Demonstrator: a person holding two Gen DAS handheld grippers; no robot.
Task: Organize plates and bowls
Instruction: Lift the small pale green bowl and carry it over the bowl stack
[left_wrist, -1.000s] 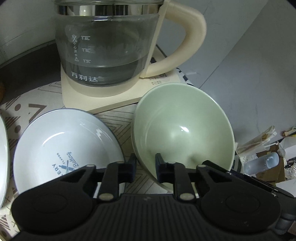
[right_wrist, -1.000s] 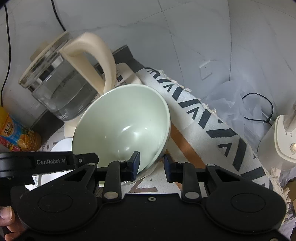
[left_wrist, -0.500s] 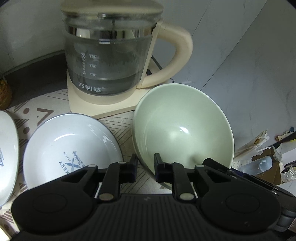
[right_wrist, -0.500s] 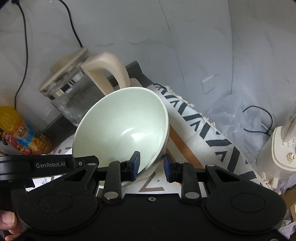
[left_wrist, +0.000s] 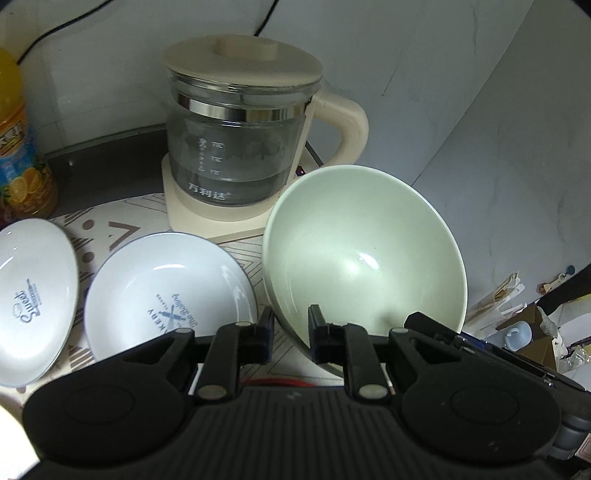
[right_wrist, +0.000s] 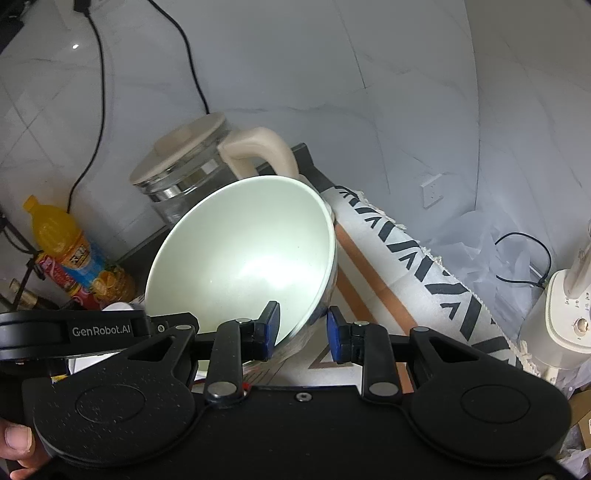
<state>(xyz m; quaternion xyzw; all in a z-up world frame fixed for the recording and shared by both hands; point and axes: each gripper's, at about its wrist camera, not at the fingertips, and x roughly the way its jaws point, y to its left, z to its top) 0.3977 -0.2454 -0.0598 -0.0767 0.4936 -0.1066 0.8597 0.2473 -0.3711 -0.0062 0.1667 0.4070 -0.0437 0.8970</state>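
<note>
Patterned mat (left_wrist: 122, 229) ahead carries two empty plates (left_wrist: 162, 295) at your left. Both your grippers, left (left_wrist: 290, 334) and right (right_wrist: 301, 330), pinch one empty green bowl's (left_wrist: 362, 254) rim, lifted before a part-filled kettle (left_wrist: 236, 155).

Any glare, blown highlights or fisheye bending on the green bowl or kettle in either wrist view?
Left wrist: dim overall, small specular glint inside the green bowl, kettle glass legible, wall lines bent by the fisheye. Right wrist: brighter, a broad washed-out sheen fills the bowl's interior, wall seams curve strongly toward the edges.
</note>
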